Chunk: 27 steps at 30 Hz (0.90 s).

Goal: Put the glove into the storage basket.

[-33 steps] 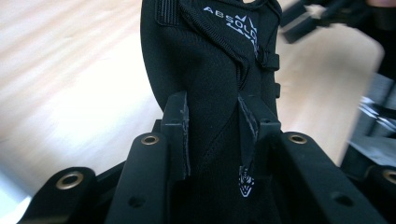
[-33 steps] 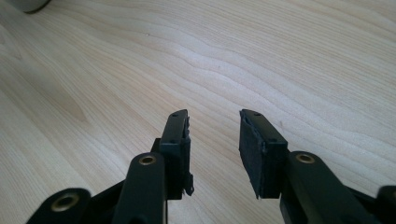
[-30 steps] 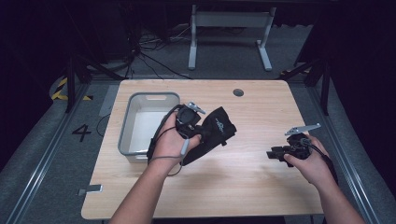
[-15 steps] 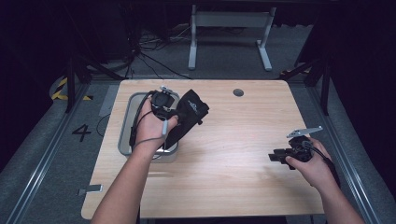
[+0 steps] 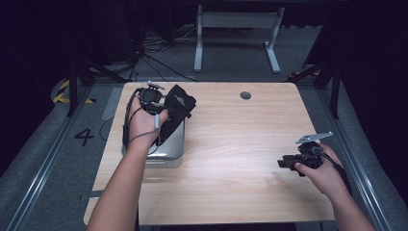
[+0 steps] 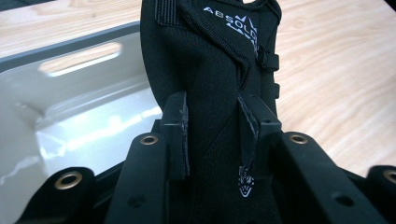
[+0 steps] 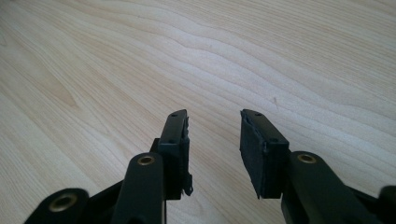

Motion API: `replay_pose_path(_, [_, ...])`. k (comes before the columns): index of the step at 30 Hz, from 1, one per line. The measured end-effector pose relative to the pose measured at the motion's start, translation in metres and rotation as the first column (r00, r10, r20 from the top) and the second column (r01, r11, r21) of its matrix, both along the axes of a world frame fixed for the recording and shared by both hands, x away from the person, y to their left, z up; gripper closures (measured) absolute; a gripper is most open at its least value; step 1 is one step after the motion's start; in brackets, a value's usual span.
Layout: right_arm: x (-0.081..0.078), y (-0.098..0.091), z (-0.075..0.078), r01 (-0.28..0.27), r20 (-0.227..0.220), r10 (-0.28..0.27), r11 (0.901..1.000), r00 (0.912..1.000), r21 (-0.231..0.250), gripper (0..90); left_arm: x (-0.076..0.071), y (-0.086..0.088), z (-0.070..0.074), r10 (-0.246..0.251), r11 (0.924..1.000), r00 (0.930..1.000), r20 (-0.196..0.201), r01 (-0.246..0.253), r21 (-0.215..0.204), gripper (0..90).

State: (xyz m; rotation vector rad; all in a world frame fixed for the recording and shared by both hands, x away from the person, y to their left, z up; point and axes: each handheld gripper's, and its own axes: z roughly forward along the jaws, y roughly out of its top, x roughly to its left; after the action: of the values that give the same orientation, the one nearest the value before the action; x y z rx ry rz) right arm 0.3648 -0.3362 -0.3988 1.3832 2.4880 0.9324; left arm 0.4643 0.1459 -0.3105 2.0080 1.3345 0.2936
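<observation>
Black pouch (image 5: 179, 103) in left tongs (image 6: 212, 123) over grey bin's rim (image 5: 175, 153).

my left gripper (image 6: 212, 135) clamps a black neoprene glove (image 5: 177, 109) with white lettering, hanging tilted over the grey bin (image 5: 174, 150) at the table's ten o'clock.

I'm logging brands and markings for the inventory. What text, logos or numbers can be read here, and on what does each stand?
"ABSOLO", cut off by the frame edge: white letters on the black fabric glove-like pouch clamped in the left gripper, over the grey metal tray.
"4": dark numeral on the grey floor strip left of the wooden table.
A small white emblem low on the pouch: no letters readable.
A white logo on the pouch in the high view: too small to read.
</observation>
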Motion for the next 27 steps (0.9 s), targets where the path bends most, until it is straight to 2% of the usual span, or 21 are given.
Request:
replay_pose_path(4, [0.0,0.001,0.001,-0.004,0.002,0.004,1.0,1.0,-0.001,62.9,0.002,0.008,-0.009,0.069,0.9976,0.9975,0.012,-0.069,0.002,66.5])
replay_pose_path(7, [0.0,0.001,0.001,-0.007,0.002,0.007,1.0,1.0,-0.002,62.8,0.004,0.011,-0.019,0.097,0.9952,0.9953,-0.003,-0.097,0.015,66.5])
replay_pose_path(15, [0.001,0.002,0.0,-0.008,-0.001,0.008,1.0,1.0,-0.002,62.7,0.011,0.021,-0.04,0.154,0.9879,0.987,-0.045,-0.155,-0.012,66.4])
replay_pose_path(19, [0.001,0.002,0.0,-0.011,-0.002,0.011,0.9999,0.9999,0.0,62.5,0.013,0.024,-0.051,0.167,0.9858,0.9827,-0.08,-0.168,-0.007,66.4])
replay_pose_path(23, [0.002,0.003,0.0,-0.011,-0.001,0.011,0.9999,0.9999,-0.004,62.3,0.012,0.025,-0.058,0.174,0.9845,0.9798,-0.098,-0.175,-0.006,66.3])
replay_pose_path(27, [0.003,0.004,0.0,-0.015,0.0,0.015,0.9999,0.9999,-0.004,62.1,0.014,0.025,-0.066,0.184,0.9829,0.9748,-0.126,-0.184,0.015,66.1])
